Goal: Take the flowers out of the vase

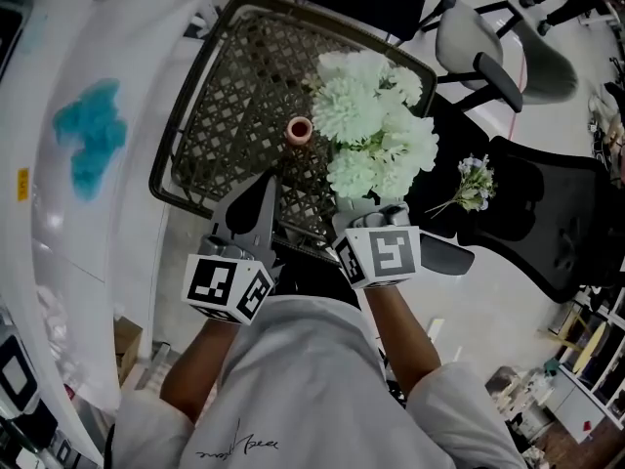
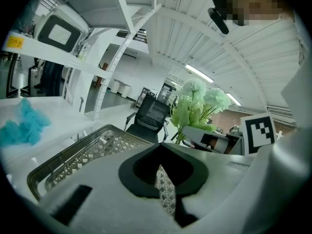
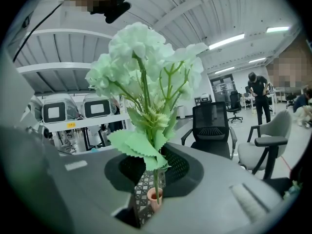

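Right tool [image 3: 153, 177] grips flowers [image 3: 146, 67] stem; vase [image 3: 155, 197] beyond.

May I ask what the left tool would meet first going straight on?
Probably the dark metal lattice basket, whose mesh shows through the left tool's jaws; depth is unclear.

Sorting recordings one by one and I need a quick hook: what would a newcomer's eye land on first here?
The big bunch of pale green-white artificial flowers stands out, its stem clamped in the right gripper above the dark woven-wire tray. Next comes the small pink vase standing on that tray beside the blooms, and the crumpled teal cloth on the white table at the head view's left.
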Demonstrator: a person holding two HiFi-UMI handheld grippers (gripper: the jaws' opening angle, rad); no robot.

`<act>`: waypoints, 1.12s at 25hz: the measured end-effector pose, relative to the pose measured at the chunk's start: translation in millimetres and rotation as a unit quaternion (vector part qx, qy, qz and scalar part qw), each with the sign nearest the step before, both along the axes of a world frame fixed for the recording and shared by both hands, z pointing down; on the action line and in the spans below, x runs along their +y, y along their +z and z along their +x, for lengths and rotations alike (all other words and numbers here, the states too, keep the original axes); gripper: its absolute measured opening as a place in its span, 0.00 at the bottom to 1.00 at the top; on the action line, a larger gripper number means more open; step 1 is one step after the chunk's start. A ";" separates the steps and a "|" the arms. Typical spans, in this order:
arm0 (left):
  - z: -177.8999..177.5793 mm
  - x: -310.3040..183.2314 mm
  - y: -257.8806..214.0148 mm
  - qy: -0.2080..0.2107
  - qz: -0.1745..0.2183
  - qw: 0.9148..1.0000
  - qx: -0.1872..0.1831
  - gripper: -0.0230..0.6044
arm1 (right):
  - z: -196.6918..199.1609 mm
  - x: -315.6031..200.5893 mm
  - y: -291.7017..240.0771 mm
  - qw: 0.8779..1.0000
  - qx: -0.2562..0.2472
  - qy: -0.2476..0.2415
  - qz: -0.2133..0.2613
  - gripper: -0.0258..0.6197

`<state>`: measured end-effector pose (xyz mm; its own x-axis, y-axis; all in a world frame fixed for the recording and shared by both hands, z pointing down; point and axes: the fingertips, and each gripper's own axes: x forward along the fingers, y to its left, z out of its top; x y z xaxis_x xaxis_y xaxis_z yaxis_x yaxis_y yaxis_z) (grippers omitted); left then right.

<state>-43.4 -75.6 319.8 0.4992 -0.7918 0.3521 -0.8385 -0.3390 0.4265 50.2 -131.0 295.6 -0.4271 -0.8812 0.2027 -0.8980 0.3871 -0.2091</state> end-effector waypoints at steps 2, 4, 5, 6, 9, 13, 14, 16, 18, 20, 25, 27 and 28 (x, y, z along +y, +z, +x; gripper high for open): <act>1.9 -0.1 -2.0 0.000 0.002 1.000 0.002 0.04 | 1.6 3.2 -3.0 1.000 0.002 -0.003 0.002 0.16; 5.0 1.9 -4.6 -0.001 0.002 1.000 0.011 0.04 | 2.9 8.4 -6.0 1.000 0.004 -0.009 0.003 0.15; 6.9 3.6 -6.1 0.000 0.002 1.000 0.015 0.04 | 3.7 11.6 -7.4 1.000 0.002 -0.012 0.002 0.15; 9.0 5.2 -7.8 0.002 0.002 1.000 0.018 0.04 | 4.7 14.9 -9.1 1.000 0.000 -0.014 0.001 0.15; 15.4 9.9 -14.0 0.009 0.008 1.000 0.014 0.04 | 9.2 24.5 -16.8 1.000 -0.003 -0.017 0.003 0.15; 19.5 15.1 -20.0 0.011 0.015 1.000 0.009 0.04 | 13.5 34.9 -25.3 1.000 -0.005 -0.024 0.007 0.15; 19.2 14.7 -20.5 0.011 0.017 1.000 0.008 0.04 | 13.6 35.9 -26.1 1.000 -0.005 -0.025 0.007 0.15; 18.8 12.5 -21.9 0.010 0.020 1.000 0.006 0.04 | 13.7 37.5 -27.7 1.000 -0.006 -0.027 0.008 0.15; 19.4 12.2 -25.2 0.009 0.025 1.000 0.004 0.04 | 14.5 42.3 -30.0 1.000 -0.007 -0.028 0.009 0.15; 21.7 15.8 -30.3 0.009 0.029 1.000 0.005 0.04 | 16.4 51.2 -32.8 0.999 -0.009 -0.030 0.010 0.15; 25.3 25.4 -39.2 0.008 0.039 0.999 0.001 0.04 | 20.3 71.2 -36.4 0.999 -0.009 -0.033 0.007 0.15; 25.6 28.2 -39.3 0.005 0.038 0.999 0.002 0.04 | 21.6 77.2 -37.1 0.999 -0.008 -0.035 0.007 0.15; 26.3 29.8 -39.9 0.004 0.038 0.999 0.002 0.04 | 22.7 80.2 -38.0 0.999 -0.009 -0.036 0.007 0.14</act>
<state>-17.1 -45.8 279.9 0.5074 -0.8121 0.2882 -0.8337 -0.3780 0.4027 72.9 -50.8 257.6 -0.4930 -0.8507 0.1821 -0.8639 0.4540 -0.2181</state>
